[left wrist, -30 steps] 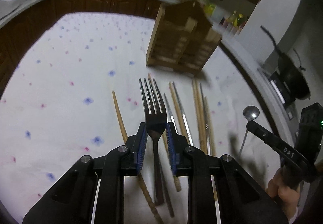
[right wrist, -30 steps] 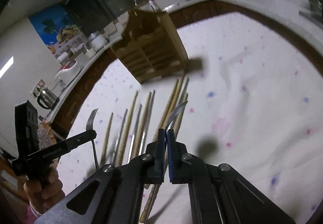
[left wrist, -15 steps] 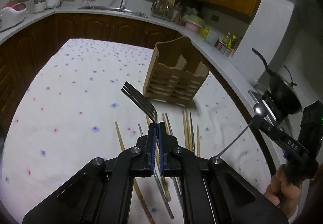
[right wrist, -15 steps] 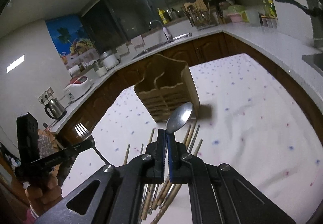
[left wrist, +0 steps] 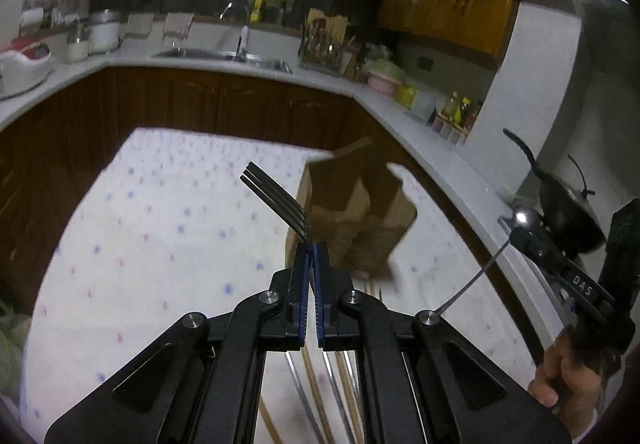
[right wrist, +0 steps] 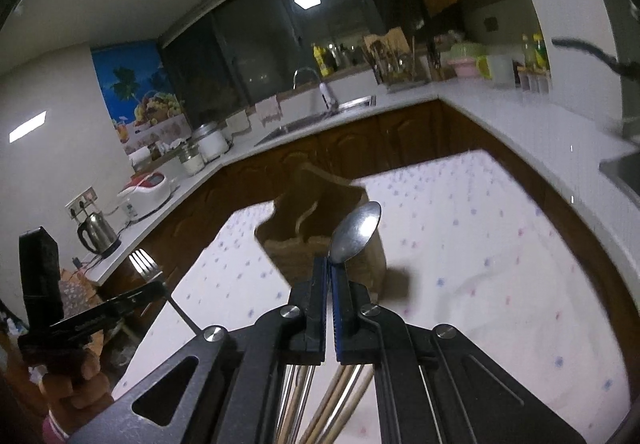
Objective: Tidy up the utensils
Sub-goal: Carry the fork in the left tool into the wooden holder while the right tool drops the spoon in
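The left tool (left wrist: 311, 256) is pinched tight on a metal fork (left wrist: 276, 199), gripped at the neck just below the tines, which slant toward the upper left of the frame; the right tool (right wrist: 330, 270) is pinched likewise on a steel spoon (right wrist: 356, 230), held just under the bowl, which stands upright at mid-frame. Both pieces will probably handle as light, stiff and slick; polished metal could pivot between the blue pads, so a hold near the neck, as here, looks steadier than one far down the handle. The wooden utensil holder (left wrist: 352, 219) stands on the flowered desk (left wrist: 160, 244) just beyond both tools, its compartments open upward, though motion blur makes it hard to tell which slot each piece is nearest. The left view shows the spoon's thin handle trailing below the right tool at the right edge; the right view shows the fork's full tines at lower left, and the remaining chopsticks (right wrist: 340, 400) and cutlery lying on the desk beneath its fingers.
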### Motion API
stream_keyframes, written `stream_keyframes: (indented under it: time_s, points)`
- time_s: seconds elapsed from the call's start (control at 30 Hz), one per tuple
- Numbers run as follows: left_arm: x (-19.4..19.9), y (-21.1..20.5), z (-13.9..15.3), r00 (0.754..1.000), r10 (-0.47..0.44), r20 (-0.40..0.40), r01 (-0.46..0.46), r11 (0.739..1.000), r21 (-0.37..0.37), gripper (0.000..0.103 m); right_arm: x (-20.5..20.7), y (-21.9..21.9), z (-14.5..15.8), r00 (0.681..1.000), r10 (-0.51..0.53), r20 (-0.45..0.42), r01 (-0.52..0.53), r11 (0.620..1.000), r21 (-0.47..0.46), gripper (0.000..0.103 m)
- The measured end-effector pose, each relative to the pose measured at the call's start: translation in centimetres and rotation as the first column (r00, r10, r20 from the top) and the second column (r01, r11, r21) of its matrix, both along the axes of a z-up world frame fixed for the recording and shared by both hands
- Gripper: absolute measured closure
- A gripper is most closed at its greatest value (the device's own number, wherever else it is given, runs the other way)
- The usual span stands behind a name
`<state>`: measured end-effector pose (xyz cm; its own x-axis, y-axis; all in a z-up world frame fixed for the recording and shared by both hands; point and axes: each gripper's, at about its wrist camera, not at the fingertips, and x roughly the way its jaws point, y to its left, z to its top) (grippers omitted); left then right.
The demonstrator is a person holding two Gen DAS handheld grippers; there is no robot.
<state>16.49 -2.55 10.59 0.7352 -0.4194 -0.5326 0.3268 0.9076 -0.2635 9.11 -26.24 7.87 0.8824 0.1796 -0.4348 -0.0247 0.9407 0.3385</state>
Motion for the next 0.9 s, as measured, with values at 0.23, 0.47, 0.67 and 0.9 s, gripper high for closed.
stream_keyframes:
  time_s: [0.23, 0.47, 0.67, 0.9]
  points:
    - [5.1, -2.5, 3.9, 0.992, 0.019, 0.122, -0.022, 1.0, 0.021, 0.101, 3.6, 0.2, 4.3, 0.99, -0.044, 0.132, 0.058, 0.993, -0.105, 0.101]
    - [10.5, -5.1, 3.2, 0.985, 0.039, 0.17, -0.045, 0.998, 0.032, 0.101, 8.6, 1.0, 5.4, 0.977, -0.052, 0.208, 0.095, 0.975, -0.203, 0.101]
    - [13.1, -6.4, -0.8, 0.994, 0.035, 0.099, -0.039, 0.998, 0.043, 0.101, 12.3, 1.7, 1.3, 0.99, -0.033, 0.138, 0.066, 0.969, -0.24, 0.101]
    - [13.7, -7.9, -4.4, 1.0, 0.01, 0.028, -0.013, 0.996, 0.087, 0.101, 14.3, 1.5, -2.7, 0.999, 0.005, 0.039, 0.004, 0.974, -0.228, 0.101]
